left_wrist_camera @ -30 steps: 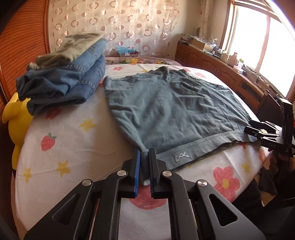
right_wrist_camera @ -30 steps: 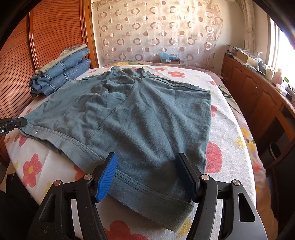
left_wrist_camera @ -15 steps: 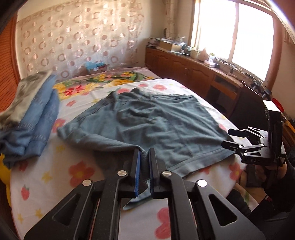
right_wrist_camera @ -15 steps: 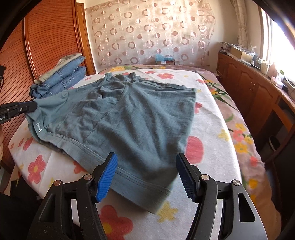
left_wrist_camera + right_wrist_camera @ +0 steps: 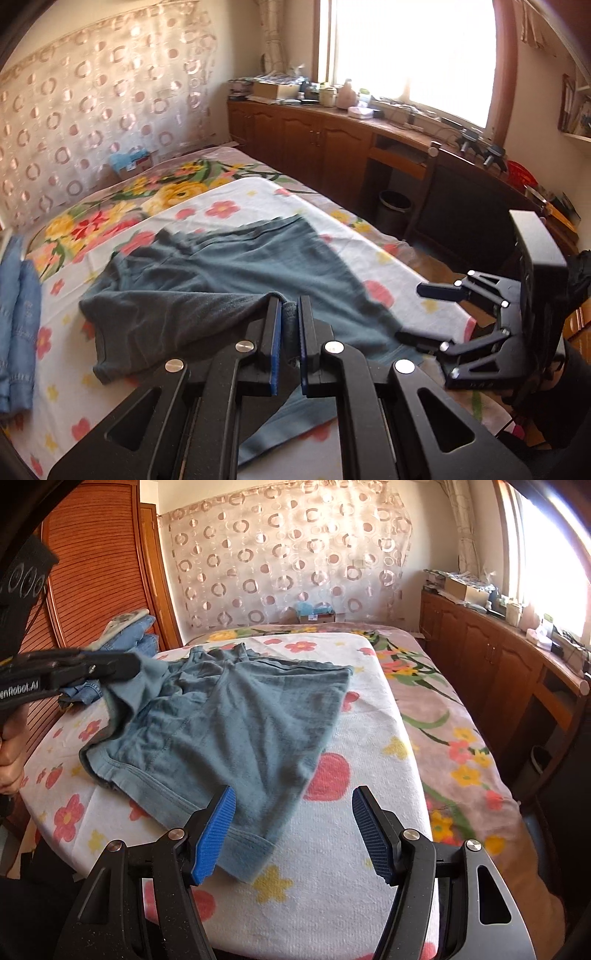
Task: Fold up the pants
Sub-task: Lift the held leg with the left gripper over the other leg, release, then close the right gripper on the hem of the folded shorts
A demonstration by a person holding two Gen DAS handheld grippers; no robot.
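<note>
Grey-blue shorts (image 5: 236,716) lie on the flowered bed sheet (image 5: 332,849). My left gripper (image 5: 287,308) is shut on the waistband corner of the shorts (image 5: 207,295) and holds it lifted above the bed, so the left side folds over. In the right wrist view the left gripper (image 5: 131,666) shows at the left with the raised cloth hanging from it. My right gripper (image 5: 293,812) is open and empty, hovering over the near right edge of the shorts. It also shows in the left wrist view (image 5: 417,314).
A stack of folded jeans (image 5: 136,635) sits at the bed's far left by the wooden headboard (image 5: 92,572). Wooden cabinets (image 5: 498,672) run along the right under the window. A bin (image 5: 394,208) stands on the floor beside the bed.
My left gripper has lifted the waistband corner and swung it up and toward the right, folding the left side over. The right gripper has drawn back slightly, still open.
</note>
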